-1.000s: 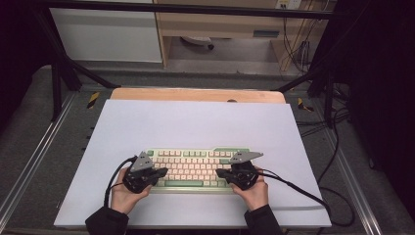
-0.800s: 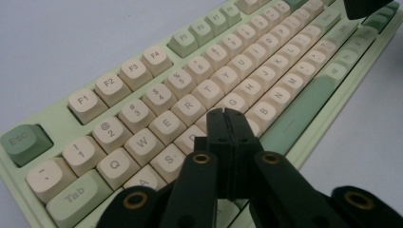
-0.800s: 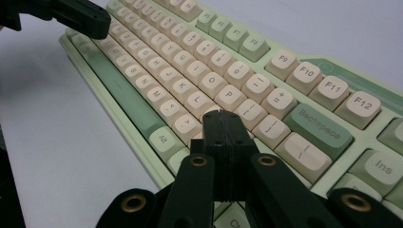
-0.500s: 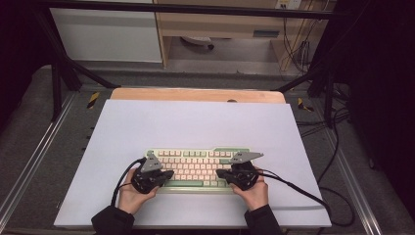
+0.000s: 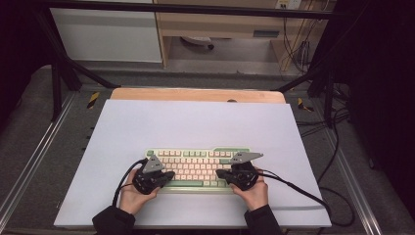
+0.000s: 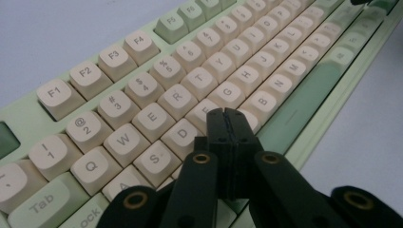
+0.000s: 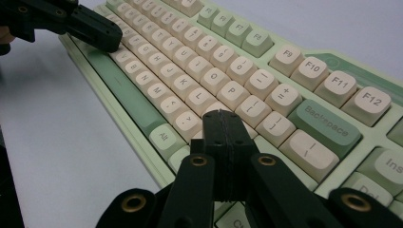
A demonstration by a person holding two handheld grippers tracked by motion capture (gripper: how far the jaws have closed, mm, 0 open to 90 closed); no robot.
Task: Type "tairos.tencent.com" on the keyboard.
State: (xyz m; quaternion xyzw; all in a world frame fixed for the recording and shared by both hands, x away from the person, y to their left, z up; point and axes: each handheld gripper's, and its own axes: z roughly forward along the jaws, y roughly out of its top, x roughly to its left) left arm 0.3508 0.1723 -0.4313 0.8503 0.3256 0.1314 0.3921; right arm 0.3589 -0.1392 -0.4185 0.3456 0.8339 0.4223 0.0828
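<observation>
A pale green keyboard with cream keys lies on the near half of a white mat. The person's left hand holds my left gripper over the keyboard's left end. Its jaws are shut with nothing between them, their tips just above the letter keys near D and F. My right gripper hovers over the right end, also shut and empty. Its tips sit above the punctuation keys left of the green Backspace key. The left gripper also appears far off in the right gripper view.
The white mat covers a wooden table top inside a metal frame. A black cable trails from the right gripper across the mat's right edge. Shelving and more cables stand beyond the far edge.
The left hand and its gripper have shifted slightly to the right over the keyboard. The right gripper has stayed put.
</observation>
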